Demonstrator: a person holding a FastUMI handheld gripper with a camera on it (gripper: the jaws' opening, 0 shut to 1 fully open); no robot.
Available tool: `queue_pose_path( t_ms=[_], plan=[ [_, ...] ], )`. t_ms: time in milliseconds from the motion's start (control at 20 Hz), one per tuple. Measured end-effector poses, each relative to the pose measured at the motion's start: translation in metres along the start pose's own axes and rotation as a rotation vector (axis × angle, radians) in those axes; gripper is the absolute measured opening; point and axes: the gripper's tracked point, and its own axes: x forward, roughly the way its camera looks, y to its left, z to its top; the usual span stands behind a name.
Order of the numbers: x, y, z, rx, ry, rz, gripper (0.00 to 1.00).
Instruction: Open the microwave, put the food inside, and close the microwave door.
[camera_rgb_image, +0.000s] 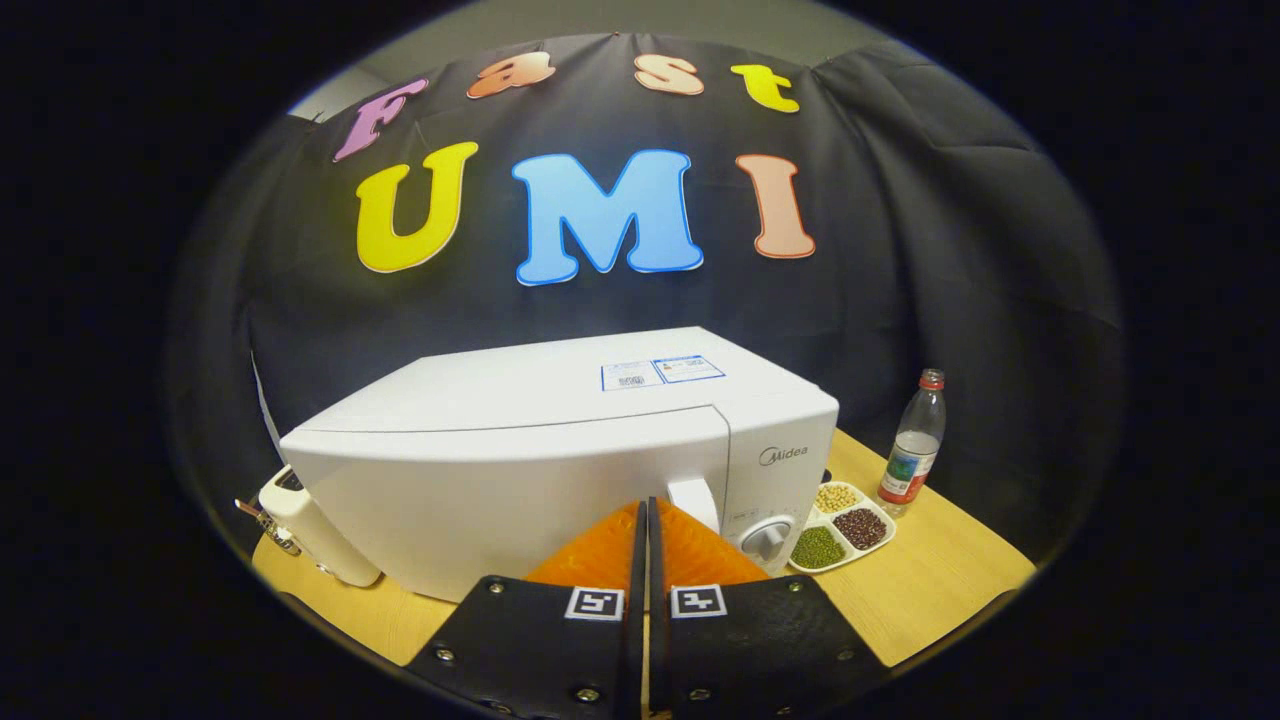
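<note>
Microwave (520, 470): shut, standing on the bench (930, 580), door toward the tongs.
Tongs (646, 512): 2 fingers pressed together, nothing held, tips just short of the door handle (695, 502), probably lined up to pull it.
Food: likely the 3-part dish (840, 528) of beans just right of the microwave, within reach once the door swings.
Bottle (914, 450): upright behind the dish.
Stage: door not yet opened.

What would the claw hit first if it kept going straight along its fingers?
Most likely the closed microwave door, just left of its handle. The claw is shut with nothing between its fingers; how far off the door is remains unclear.
</note>
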Motion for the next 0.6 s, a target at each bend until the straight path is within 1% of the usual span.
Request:
queue_pose_path(
  t_ms=[250, 600],
  plan=[
    [-0.051, -0.010, 0.006, -0.007, -0.029, 0.013, 0.03],
    [-0.121, -0.017, -0.002, -0.081, -0.079, 0.036, 0.03]
  ],
)
